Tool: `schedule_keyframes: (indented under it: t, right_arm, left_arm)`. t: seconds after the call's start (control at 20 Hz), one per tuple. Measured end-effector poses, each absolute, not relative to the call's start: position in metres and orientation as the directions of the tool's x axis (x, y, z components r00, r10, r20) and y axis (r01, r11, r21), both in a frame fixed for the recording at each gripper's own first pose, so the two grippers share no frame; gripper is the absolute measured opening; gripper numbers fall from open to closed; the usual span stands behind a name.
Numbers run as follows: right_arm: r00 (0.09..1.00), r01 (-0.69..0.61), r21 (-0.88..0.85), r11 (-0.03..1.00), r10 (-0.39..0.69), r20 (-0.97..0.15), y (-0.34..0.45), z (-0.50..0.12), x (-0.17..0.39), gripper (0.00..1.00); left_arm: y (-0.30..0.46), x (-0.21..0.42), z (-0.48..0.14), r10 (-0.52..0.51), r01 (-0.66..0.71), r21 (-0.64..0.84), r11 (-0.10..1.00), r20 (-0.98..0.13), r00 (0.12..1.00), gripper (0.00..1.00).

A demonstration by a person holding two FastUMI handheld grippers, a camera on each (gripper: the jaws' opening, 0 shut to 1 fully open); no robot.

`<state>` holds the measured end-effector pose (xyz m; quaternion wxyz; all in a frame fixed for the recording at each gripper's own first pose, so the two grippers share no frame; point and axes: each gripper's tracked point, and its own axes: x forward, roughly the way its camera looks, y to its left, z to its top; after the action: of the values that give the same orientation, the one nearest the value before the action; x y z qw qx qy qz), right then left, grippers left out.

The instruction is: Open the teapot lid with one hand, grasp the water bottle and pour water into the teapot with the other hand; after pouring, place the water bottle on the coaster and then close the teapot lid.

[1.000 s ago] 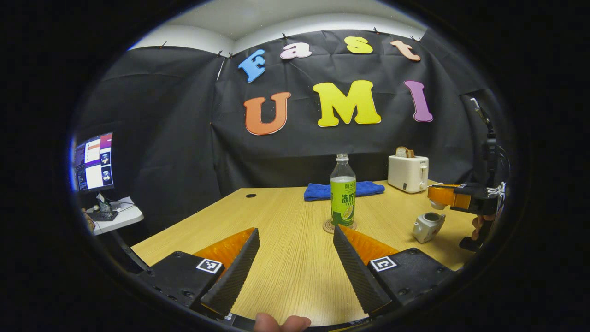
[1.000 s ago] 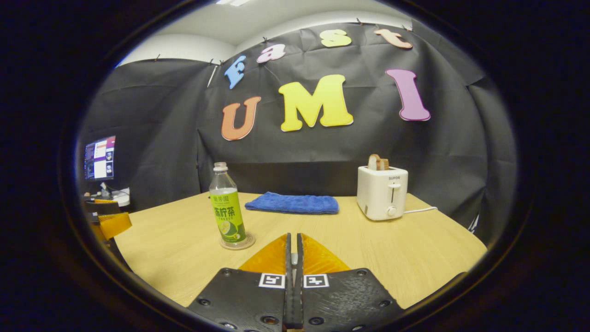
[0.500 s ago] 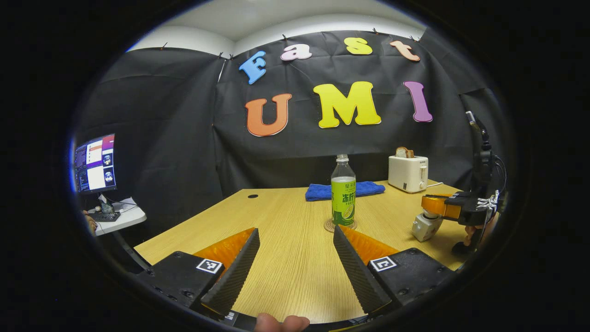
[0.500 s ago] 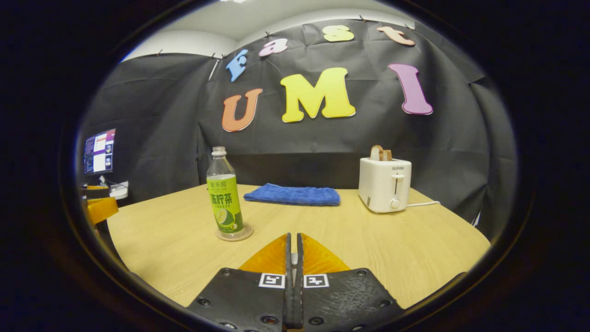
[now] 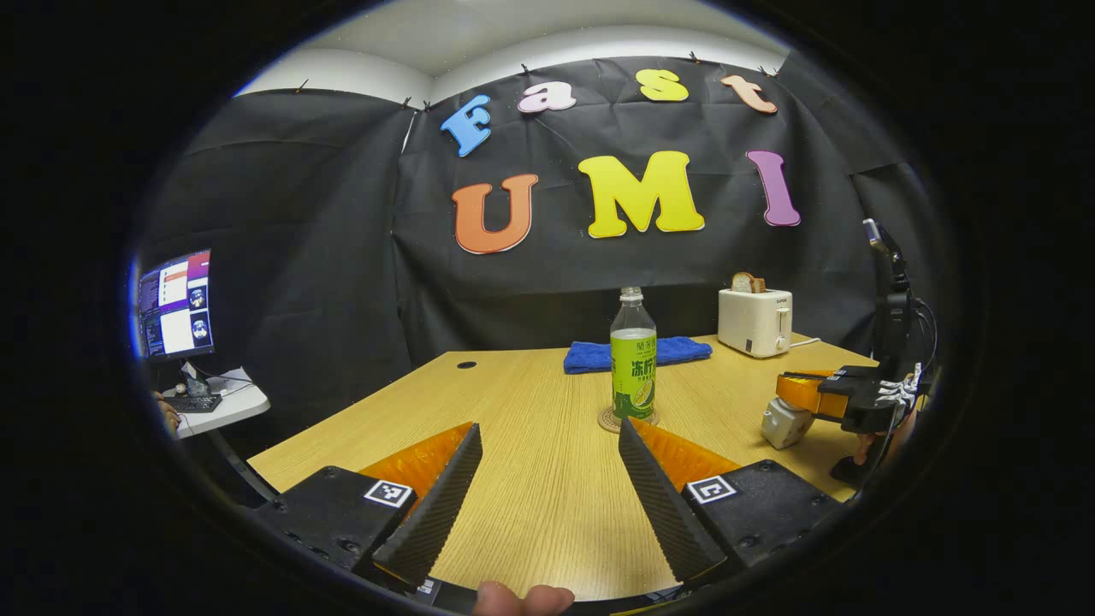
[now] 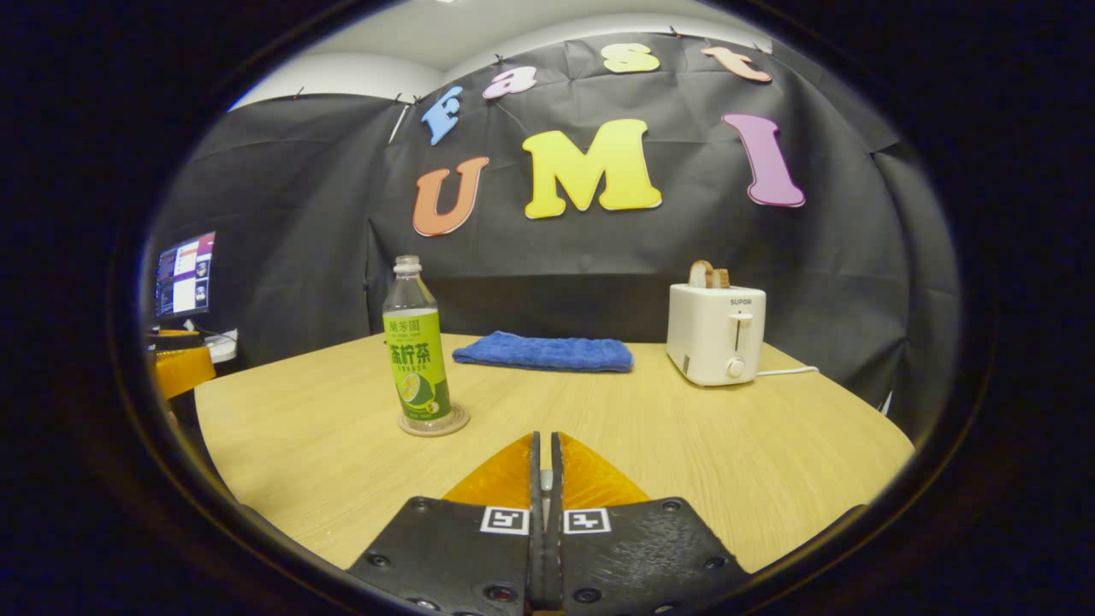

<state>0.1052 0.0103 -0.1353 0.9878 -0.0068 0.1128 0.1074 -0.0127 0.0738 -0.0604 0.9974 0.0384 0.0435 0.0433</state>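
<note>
A light wooden table (image 6: 770, 462) stands against the black-draped wall of a recording booth, with a folded blue towel (image 6: 543, 352) and a white toaster (image 6: 715, 334) along its far edge. The water bottle (image 6: 416, 346) is upright on the round coaster (image 6: 433, 422) near the middle of the table, so the pour appears done and the closing of the lid looks to be the step in hand. In the left gripper view, the right gripper (image 5: 800, 392) sits directly on top of the small pale teapot (image 5: 780, 423) close to the table's right edge. Its fingers are pressed together in the right gripper view (image 6: 544, 479), with something small and pale just visible in the slit between them, probably the lid knob, though the lid itself cannot be made out. To finish cleanly, the lid should settle level in the opening before the fingers part, then the gripper should lift straight up so the light pot is not dragged. The left gripper (image 5: 547, 479) hangs over the near edge with its fingers spread wide, gripping nothing and touching nothing.
</note>
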Motion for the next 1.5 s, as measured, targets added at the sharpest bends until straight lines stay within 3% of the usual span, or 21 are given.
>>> schedule_keyframes:
  t: [0.2, 0.25, 0.3, 0.35, 0.45, 0.55, 0.6, 0.7, 0.75, 0.85, 1.15, 1.5]
  right_arm:
    - [0.957, -0.195, 0.014, 0.981, 0.193, -0.214, 0.007, -0.127, 0.103, 0.07]
    - [0.961, -0.188, 0.029, 0.982, 0.190, -0.200, 0.005, -0.121, 0.103, 0.24]
    - [0.966, -0.174, 0.045, 0.984, 0.179, -0.186, 0.000, -0.114, 0.101, 0.34]
    - [0.970, -0.162, 0.062, 0.985, 0.171, -0.174, -0.005, -0.107, 0.099, 0.55]
    - [0.979, -0.140, 0.080, 0.987, 0.150, -0.138, -0.015, -0.090, 0.093, 0.83]
    - [0.984, -0.110, 0.071, 0.991, 0.119, -0.130, -0.026, -0.082, 0.085, 0.84]
    - [0.987, -0.103, 0.072, 0.992, 0.111, -0.120, -0.030, -0.074, 0.077, 0.79]
    - [0.990, -0.114, 0.068, 0.991, 0.119, -0.079, -0.029, -0.052, 0.056, 0.93]
    - [0.992, -0.107, 0.056, 0.993, 0.111, -0.065, -0.031, -0.043, 0.045, 0.89]
    - [0.995, -0.089, 0.041, 0.995, 0.091, -0.045, -0.035, -0.031, 0.022, 0.97]
    - [0.997, -0.073, 0.022, 0.997, 0.074, -0.019, -0.031, -0.016, -0.034, 0.95]
    - [0.998, -0.058, -0.011, 0.998, 0.058, 0.003, -0.020, -0.009, -0.046, 0.95]
  left_arm:
    - [0.067, -0.013, -0.056, 0.081, -0.075, 0.075, 0.994, -0.078, 0.994, 1.00]
    - [0.063, -0.011, -0.055, 0.073, -0.068, 0.071, 0.995, -0.076, 0.994, 1.00]
    - [0.058, -0.010, -0.052, 0.063, -0.058, 0.062, 0.996, -0.073, 0.995, 1.00]
    - [0.053, -0.009, -0.047, 0.052, -0.049, 0.048, 0.998, -0.067, 0.996, 1.00]
    - [0.039, -0.007, -0.038, 0.025, -0.024, 0.028, 0.999, -0.048, 0.999, 1.00]
    - [0.027, -0.006, -0.029, 0.012, -0.011, 0.030, 1.000, -0.029, 1.000, 1.00]
    - [0.022, -0.006, -0.025, 0.005, -0.005, 0.023, 1.000, -0.019, 1.000, 1.00]
    - [0.007, -0.009, -0.018, -0.010, 0.010, -0.003, 1.000, -0.010, 1.000, 1.00]
    - [0.003, -0.010, -0.015, -0.012, 0.012, -0.015, 1.000, -0.006, 1.000, 1.00]
    - [-0.010, -0.017, -0.009, -0.022, 0.022, -0.027, 0.999, 0.008, 1.000, 1.00]
    - [-0.025, -0.037, 0.010, -0.034, 0.033, 0.010, 0.999, 0.064, 0.997, 1.00]
    - [-0.015, -0.039, 0.014, -0.024, 0.024, 0.007, 1.000, 0.060, 0.998, 1.00]
